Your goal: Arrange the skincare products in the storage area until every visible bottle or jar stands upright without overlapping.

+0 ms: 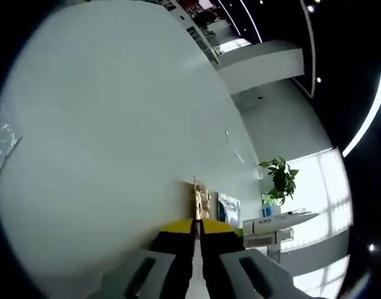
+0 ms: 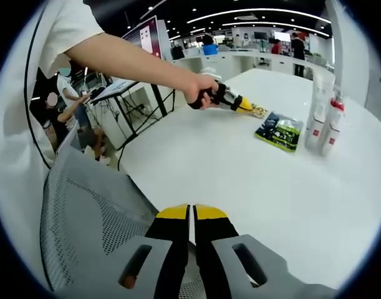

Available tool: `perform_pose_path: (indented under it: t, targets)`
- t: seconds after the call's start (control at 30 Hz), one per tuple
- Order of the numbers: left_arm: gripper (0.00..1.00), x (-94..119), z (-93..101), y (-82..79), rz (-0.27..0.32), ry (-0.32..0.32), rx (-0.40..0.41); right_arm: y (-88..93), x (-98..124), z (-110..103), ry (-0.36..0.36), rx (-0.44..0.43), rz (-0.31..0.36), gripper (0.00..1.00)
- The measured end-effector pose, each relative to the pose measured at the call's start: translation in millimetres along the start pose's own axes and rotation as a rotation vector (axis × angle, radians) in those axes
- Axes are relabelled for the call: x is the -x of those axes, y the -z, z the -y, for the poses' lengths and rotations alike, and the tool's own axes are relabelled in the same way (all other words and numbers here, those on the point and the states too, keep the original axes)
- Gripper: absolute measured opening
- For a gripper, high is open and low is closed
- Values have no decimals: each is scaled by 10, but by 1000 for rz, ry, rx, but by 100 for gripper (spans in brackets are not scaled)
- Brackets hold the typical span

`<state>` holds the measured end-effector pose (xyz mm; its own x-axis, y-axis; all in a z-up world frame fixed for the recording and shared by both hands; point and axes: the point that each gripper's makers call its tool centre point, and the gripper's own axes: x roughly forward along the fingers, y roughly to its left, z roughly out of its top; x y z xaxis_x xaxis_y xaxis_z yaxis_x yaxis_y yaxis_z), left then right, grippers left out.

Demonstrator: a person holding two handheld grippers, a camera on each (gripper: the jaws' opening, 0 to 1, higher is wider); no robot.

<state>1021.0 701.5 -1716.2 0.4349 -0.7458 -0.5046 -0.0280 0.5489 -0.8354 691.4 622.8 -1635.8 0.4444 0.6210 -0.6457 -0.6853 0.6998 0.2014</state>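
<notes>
Bottles [image 2: 322, 118] stand upright far ahead-right of the right tongs [image 2: 191, 215], whose jaws are clenched on nothing. Green sachet [image 2: 278, 131] lies flat beside them. Left tongs [image 2: 243, 104] pinch a gold sachet [image 1: 202, 204] just past it. Sachets remain unsorted; arranging looks barely begun.

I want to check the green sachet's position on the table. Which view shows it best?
The right gripper view: the green sachet lies flat on the white table, beside the upright bottles. The left gripper view catches it small and edge-on beyond the shut jaws.
</notes>
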Motion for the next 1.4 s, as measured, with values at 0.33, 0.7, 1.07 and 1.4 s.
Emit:
perform_pose_path:
  t: [0.33, 0.7, 1.07, 1.4]
  targets:
    - [14, 2, 99, -26, -13, -12, -22, -3, 5, 7, 6, 10, 0, 1]
    - [32, -20, 179, -40, -56, -95, -196, 18, 4, 38, 23, 23, -10, 1]
    - [44, -4, 154, 53, -151, -204, -532, -1, 16, 57, 31, 19, 1, 1]
    - [57, 228, -67, -172, -145, -321, -773, -7, 21, 57, 33, 25, 4, 1]
